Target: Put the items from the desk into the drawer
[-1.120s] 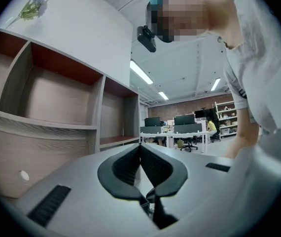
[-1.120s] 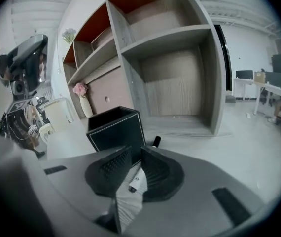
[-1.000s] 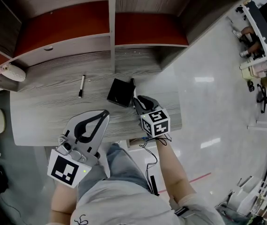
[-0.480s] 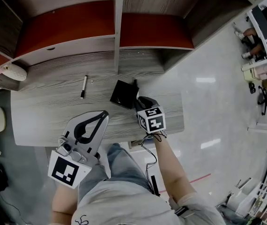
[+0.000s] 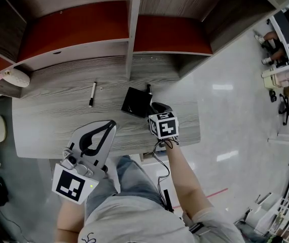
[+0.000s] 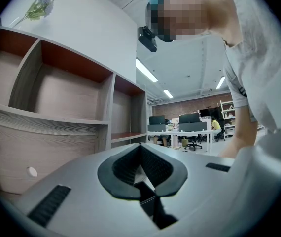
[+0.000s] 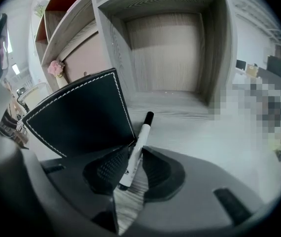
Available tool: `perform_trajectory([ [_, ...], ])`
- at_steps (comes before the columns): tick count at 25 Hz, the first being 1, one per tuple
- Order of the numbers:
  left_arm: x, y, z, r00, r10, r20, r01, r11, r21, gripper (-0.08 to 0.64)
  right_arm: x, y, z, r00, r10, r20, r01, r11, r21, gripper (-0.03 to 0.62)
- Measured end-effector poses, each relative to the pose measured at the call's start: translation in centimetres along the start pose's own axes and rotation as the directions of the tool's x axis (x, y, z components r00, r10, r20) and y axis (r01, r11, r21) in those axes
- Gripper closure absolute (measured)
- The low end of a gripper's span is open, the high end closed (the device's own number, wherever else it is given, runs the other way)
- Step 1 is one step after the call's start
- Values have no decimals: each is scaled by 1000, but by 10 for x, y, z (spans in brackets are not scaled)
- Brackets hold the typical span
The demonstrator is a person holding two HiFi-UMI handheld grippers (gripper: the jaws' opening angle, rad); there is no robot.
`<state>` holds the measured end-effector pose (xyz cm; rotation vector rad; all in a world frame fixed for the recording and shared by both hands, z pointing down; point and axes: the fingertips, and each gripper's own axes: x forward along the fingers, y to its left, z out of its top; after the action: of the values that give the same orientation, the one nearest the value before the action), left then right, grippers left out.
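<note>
The right tongs (image 7: 130,152) are clenched on the marker (image 7: 141,132), beside the case (image 7: 81,117) near the right edge of the bench (image 5: 48,130). It looks light, stiff and smooth, so a grip at mid-barrel should stop it swivelling. The left tongs (image 6: 140,147) are closed and empty.

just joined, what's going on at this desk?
A person is working at a wooden desk with two hand-held grippers. The right hand-held gripper has its jaws closed on a white marker that lies beside a black box. The left hand-held gripper is shut and empty, held near the desk's front edge. A second marker lies on the desk further left.
</note>
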<state>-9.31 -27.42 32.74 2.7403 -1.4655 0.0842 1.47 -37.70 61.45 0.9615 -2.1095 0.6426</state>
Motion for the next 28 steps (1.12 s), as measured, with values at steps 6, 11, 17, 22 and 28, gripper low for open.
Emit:
perform_trajectory([
  [6,-2,3,0,1000,3,4,-3,1000,-2,549,7,-1,0,999,6,-41,-4,999,53,492],
  [11,-3,6,1,1000,3,6,-3,1000,-6,549,9,-2,1,997,-36,-73,38,999,16,514],
  [17,-13,3,2,1000,-5,4,5,1000,9,549,3,-4,1,1000,-28,-12,29,995,99,522],
  [22,-23,3,8,1000,-4,16,4,1000,13,549,-14,1,0,999,-47,25,44,993,107,522],
  [28,-37,-11,15,998,-42,42,41,999,30,549,-47,8,3,993,-65,95,53,991,126,522],
])
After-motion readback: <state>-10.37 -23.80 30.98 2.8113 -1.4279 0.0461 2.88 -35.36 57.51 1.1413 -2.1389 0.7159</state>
